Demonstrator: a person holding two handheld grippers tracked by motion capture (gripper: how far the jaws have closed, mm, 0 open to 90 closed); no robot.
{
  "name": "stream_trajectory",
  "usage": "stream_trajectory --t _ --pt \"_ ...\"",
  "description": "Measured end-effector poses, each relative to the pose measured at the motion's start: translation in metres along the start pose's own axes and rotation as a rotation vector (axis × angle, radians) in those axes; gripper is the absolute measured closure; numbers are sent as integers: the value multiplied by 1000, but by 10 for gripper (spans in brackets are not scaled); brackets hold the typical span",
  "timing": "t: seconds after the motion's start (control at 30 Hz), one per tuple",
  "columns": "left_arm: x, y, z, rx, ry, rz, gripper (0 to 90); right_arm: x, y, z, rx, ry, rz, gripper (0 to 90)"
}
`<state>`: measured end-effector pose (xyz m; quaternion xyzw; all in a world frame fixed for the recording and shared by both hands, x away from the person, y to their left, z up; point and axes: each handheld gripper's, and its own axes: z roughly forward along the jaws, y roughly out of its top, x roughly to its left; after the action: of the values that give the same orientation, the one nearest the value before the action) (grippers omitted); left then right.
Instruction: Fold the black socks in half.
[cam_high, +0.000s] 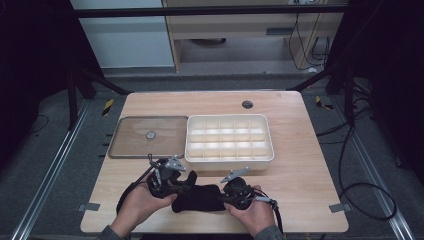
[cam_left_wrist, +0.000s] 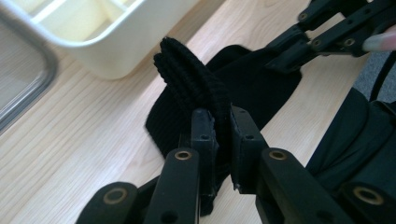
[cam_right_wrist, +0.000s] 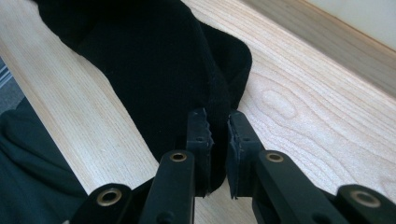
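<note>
- A black sock (cam_high: 200, 197) lies on the desk (cam_high: 300, 170) close to the near edge, a little left of the middle, between the person's two hands.
- The left gripper (cam_high: 172, 182) sits at the sock's left end, held by the left hand (cam_high: 137, 205); its jaws are nearly closed and pinch the ribbed cuff of the sock (cam_left_wrist: 196, 88), which stands up in a fold between them in the left gripper view.
- The right gripper (cam_high: 227, 192) sits at the sock's right end, held by the right hand (cam_high: 255, 212); its jaws are drawn close together and clamp a fold of the sock's fabric (cam_right_wrist: 154, 70) at its edge, as the right gripper view shows.
- Between the two grips the sock rests flat on the wood.
- A cream divided box (cam_high: 229, 159) stands just beyond the grippers, toward the middle of the desk, its compartments open to the top.
- A flat clear lid (cam_high: 145, 136) with a small round knob lies just beside the box's left wall, near the left edge of the desk.
</note>
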<state>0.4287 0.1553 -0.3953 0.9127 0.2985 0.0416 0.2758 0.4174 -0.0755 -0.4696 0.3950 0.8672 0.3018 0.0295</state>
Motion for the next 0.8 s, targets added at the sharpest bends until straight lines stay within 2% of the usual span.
stream_trajectory --t 0.17,0.2,0.33,0.6,0.7,0.73,0.77,0.8 --pt "-16 10 15 -5 -12 34 816 -2 -1 1 -16 10 12 815" --pt "-16 10 15 -5 -12 34 816 -2 -1 1 -16 10 12 815" --pt "-27 15 29 20 -8 66 816 -4 -2 2 -17 11 26 813" --pt "-35 16 42 21 -20 71 815 -5 -3 4 -22 14 31 802" --pt "-36 15 47 26 -12 69 815 -6 -4 4 -27 13 34 777" --pt "-35 15 49 26 -13 66 815 -6 -4 3 -31 14 33 750" --pt "-33 14 51 31 -9 60 814 -6 -5 2 -36 8 33 675" --pt "-33 14 51 31 -9 60 814 -6 -5 2 -36 8 33 675"
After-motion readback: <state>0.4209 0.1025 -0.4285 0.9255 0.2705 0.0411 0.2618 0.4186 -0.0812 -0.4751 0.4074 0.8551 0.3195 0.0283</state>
